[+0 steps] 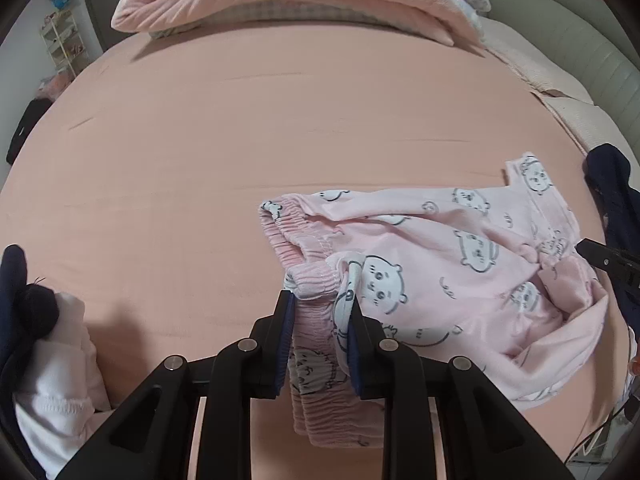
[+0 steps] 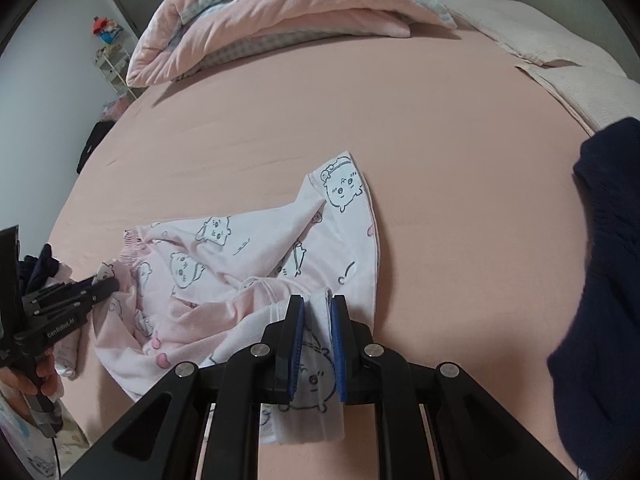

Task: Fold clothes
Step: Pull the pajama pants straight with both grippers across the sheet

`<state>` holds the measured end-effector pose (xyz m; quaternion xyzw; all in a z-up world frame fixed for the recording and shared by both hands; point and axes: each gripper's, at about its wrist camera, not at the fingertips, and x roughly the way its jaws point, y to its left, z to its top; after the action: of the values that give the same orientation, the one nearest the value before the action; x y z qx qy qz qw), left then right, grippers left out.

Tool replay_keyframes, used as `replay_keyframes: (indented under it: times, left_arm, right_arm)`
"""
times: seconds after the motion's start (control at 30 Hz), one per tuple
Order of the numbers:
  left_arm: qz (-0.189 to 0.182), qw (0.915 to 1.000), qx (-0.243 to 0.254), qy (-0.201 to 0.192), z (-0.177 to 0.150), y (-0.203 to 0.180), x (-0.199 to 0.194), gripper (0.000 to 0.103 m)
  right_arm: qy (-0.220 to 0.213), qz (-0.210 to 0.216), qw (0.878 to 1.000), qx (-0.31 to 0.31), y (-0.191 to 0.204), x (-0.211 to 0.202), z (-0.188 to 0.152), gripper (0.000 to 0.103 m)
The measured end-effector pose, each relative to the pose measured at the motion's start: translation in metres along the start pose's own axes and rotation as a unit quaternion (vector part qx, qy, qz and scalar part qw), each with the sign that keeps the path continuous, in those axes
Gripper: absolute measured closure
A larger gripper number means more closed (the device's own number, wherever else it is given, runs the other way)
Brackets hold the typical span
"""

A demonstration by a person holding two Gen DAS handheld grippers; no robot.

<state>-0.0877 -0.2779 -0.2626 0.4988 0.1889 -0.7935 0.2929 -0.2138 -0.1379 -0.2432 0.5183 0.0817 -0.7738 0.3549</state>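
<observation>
between both grippers' jaws: pink shorts (image 1: 432,256).

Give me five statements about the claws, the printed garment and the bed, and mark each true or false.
1. The left claw is shut on the elastic waistband of the pink pyjama shorts. True.
2. The right claw is open and empty. False: it is shut on the shorts' fabric.
3. The shorts are neatly folded. False: they lie crumpled.
4. A folded quilt lies at the far end of the bed. True.
5. The shorts are plain. False: they carry cartoon animal faces.
</observation>
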Motion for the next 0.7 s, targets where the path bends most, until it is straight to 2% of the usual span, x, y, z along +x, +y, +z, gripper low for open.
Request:
replay_keyframes:
  times: [0.3, 0.53, 0.63, 0.7]
  left_arm:
    - [0.010, 0.9999, 0.013, 0.004, 0.004, -0.005, 0.009, 0.082]
    - [-0.012, 0.9998, -0.013, 0.013, 0.004, 0.001, -0.002, 0.081]
    - [-0.025, 0.9989, -0.029, 0.026, 0.006, 0.005, -0.006, 0.077]
    - [-0.035, 0.9980, -0.046, 0.025, 0.005, 0.009, -0.014, 0.062]
  right_arm:
    - [0.016, -0.012, 1.000, -0.003, -0.003, 0.013, 0.003, 0.091]
    - [0.019, -0.029, 0.999, -0.001, 0.001, 0.008, 0.004, 0.091]
    - [0.022, -0.039, 0.999, 0.001, 0.003, 0.006, 0.005, 0.091]
    - [0.030, -0.036, 0.999, 0.014, 0.002, 0.004, 0.006, 0.090]
